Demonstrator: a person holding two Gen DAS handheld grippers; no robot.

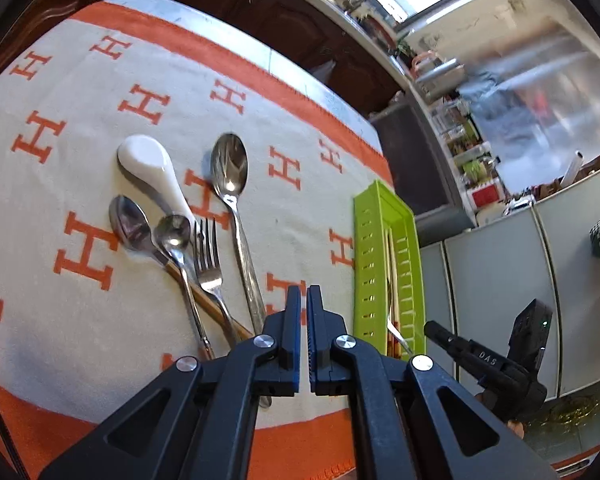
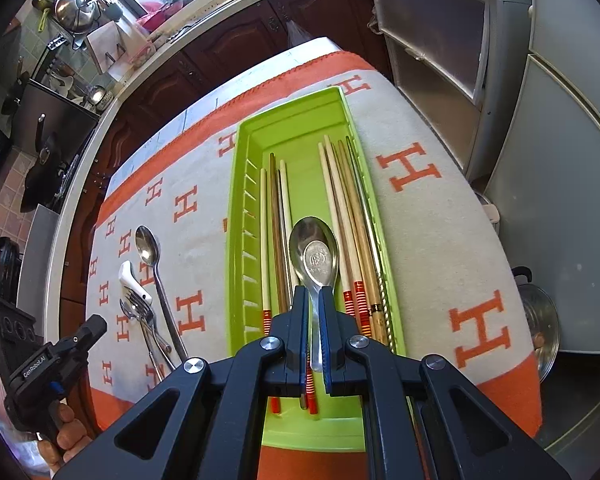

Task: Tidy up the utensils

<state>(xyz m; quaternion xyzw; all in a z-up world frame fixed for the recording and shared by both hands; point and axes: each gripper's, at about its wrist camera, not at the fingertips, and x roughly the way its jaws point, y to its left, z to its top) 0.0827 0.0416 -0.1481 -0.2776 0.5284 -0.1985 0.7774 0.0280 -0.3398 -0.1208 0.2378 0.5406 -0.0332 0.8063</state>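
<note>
Cloth [image 2: 440, 216] with orange H marks is covering the table; the tray [image 2: 296, 116] is lying on it toward 12 o'clock in the right wrist view. The tray is holding chopsticks [image 2: 342, 216] in two bundles, one along its 9 o'clock wall and one along its 3 o'clock wall, with bare floor between them. The right gripper [image 2: 314, 300] is pinching the handle of a steel spoon [image 2: 314, 256], whose bowl is pointing to 12 o'clock over that bare floor.

Judged step: placing this spoon. The next move is calling for lowering it between the bundles, then spreading the jaws.

The left gripper [image 1: 304, 300] is hanging pressed together, holding nothing. Beyond it, at 10 to 11 o'clock, a long spoon [image 1: 230, 168], a white spoon [image 1: 148, 164], a fork [image 1: 208, 252] and two small spoons [image 1: 130, 220] are waiting on the cloth.
</note>
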